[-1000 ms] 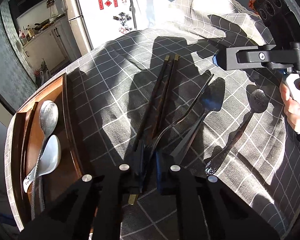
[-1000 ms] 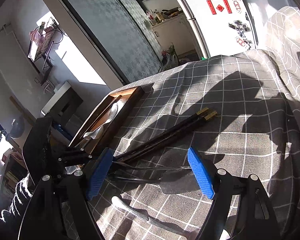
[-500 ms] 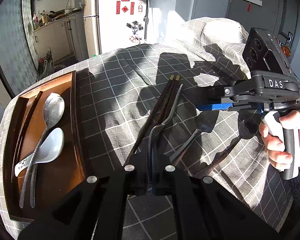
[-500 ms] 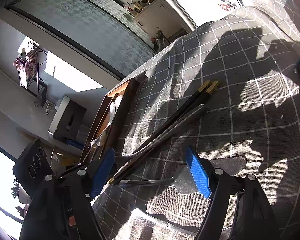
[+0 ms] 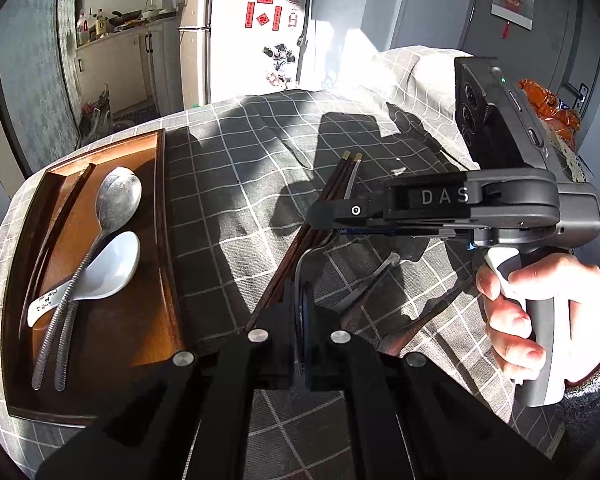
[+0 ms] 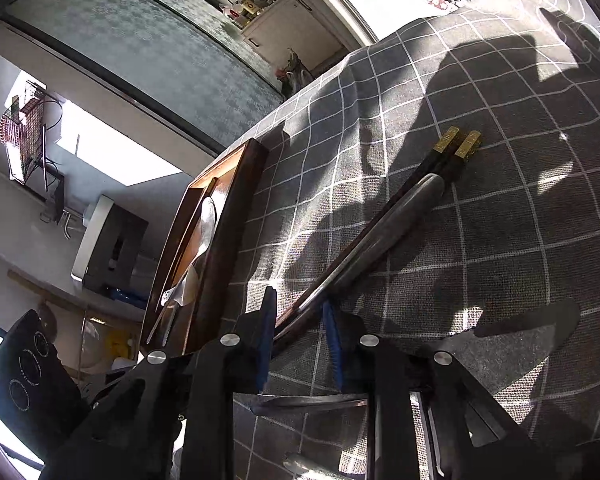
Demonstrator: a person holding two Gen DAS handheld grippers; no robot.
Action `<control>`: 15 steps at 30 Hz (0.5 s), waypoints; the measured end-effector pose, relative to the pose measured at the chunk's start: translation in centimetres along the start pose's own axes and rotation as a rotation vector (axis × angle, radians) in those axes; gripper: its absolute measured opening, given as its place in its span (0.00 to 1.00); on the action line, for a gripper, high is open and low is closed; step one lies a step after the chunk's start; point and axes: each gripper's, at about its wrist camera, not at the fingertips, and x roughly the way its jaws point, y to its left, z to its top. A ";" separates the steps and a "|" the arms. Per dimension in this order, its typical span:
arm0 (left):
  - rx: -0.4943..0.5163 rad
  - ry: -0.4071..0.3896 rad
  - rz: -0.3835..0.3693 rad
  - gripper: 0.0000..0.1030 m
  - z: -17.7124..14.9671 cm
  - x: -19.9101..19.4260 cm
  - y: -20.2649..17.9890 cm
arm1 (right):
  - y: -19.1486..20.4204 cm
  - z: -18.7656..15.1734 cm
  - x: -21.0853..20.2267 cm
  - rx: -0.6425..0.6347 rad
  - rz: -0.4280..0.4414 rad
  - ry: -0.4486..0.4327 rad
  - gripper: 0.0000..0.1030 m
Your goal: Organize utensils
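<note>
In the left wrist view my left gripper (image 5: 300,312) is shut on the head end of a metal fork (image 5: 353,178), whose handle lies along a pair of dark chopsticks (image 5: 336,184) with gold ends. The right gripper (image 5: 320,216) reaches in from the right across that bundle. In the right wrist view the right gripper (image 6: 300,320) has its jaws closing. Its blue pads (image 6: 268,320) meet the sides of the chopsticks (image 6: 440,160), with the fork handle (image 6: 400,216) lying on top between them.
A wooden tray (image 5: 164,240) at the left holds metal spoons (image 5: 118,200) and a white ceramic spoon (image 5: 108,260). More utensils (image 5: 376,276) lie on the checked cloth under the right gripper. A hand (image 5: 540,304) grips its handle. The table edge runs close behind the tray.
The right gripper has swung left over the chopsticks and its jaws have narrowed around them. The left gripper has pinched the fork and drawn its handle against the chopsticks.
</note>
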 end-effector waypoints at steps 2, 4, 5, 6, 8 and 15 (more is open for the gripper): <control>-0.005 -0.020 0.010 0.04 -0.2 -0.9 0.4 | 1.3 0.2 0.1 -0.024 0.003 0.000 0.22; -0.017 -0.039 0.023 0.04 -0.5 -2.1 1.2 | 2.8 0.3 0.5 -0.049 0.011 0.005 0.22; -0.024 -0.048 0.035 0.04 -0.6 -2.7 1.7 | 3.6 0.4 0.9 -0.064 0.017 0.011 0.22; -0.031 -0.058 0.047 0.04 -0.8 -3.3 2.3 | 4.6 0.6 1.4 -0.079 0.026 0.018 0.22; -0.054 -0.074 0.074 0.04 -1.3 -4.4 3.7 | 6.6 0.8 2.7 -0.116 0.040 0.035 0.22; -0.189 -0.100 0.157 0.05 -2.9 -5.9 8.8 | 12.0 1.7 8.9 -0.200 0.051 0.102 0.20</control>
